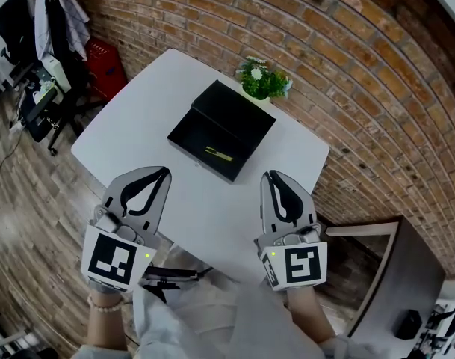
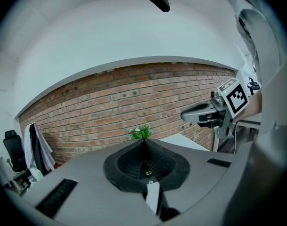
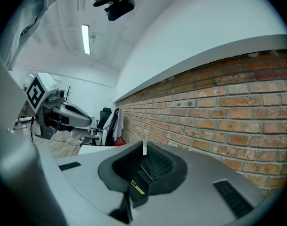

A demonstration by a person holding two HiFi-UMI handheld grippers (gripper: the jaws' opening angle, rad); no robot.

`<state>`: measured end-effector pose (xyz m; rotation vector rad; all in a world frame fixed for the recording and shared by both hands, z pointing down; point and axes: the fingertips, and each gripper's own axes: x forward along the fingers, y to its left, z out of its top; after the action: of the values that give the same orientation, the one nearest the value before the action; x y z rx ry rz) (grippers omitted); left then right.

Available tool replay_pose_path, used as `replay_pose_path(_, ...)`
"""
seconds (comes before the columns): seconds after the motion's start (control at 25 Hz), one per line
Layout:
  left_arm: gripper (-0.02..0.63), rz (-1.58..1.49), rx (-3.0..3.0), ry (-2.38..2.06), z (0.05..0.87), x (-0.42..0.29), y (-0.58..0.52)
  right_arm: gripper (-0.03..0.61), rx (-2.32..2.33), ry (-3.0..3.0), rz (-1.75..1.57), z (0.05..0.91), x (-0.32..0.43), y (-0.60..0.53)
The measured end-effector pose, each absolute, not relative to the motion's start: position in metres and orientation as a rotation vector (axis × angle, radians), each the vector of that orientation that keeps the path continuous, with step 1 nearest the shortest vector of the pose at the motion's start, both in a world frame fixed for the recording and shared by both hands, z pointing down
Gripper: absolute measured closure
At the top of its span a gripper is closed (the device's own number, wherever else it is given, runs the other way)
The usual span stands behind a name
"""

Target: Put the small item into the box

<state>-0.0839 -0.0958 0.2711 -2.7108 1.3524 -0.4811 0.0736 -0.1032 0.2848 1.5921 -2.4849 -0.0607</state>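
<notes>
Brick wall wraps around the back and right of the room, and a white table sits in front of it with wood-look flooring around. On the table there's an open black box, roughly in the middle, and a little green plant with white flowers just beside its far corner.

The small item, a thin yellow thing, lies inside the box, toward the near side. So it's in there, nothing holding it.

Both grippers hang over the near edge of the table, well apart from the box, and point toward it. The left gripper is clenched with its jaw tips meeting and nothing between them. Same deal with the right gripper: tips pressed together, empty.

Off to the far left there's an office chair with some clothing draped over it.
</notes>
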Motion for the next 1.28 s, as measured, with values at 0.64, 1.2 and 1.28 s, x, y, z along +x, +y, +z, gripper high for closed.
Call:
replay_pose_path(0.64,0.595,-0.431,-2.709,1.421,0.267,-0.105,-0.082,0.525,1.546,-2.505,-0.079,0.285,0.050,-0.089)
replay_pose_path(1.2,0.595,-0.420,-2.718,1.437,0.273,-0.102,-0.069,0.525,1.514,-2.508,-0.070,0.289,0.050,-0.079)
replay_pose_path(1.28,0.595,-0.424,-2.717,1.436,0.273,-0.100,-0.069,0.525,1.511,-2.506,-0.068,0.289,0.051,-0.079)
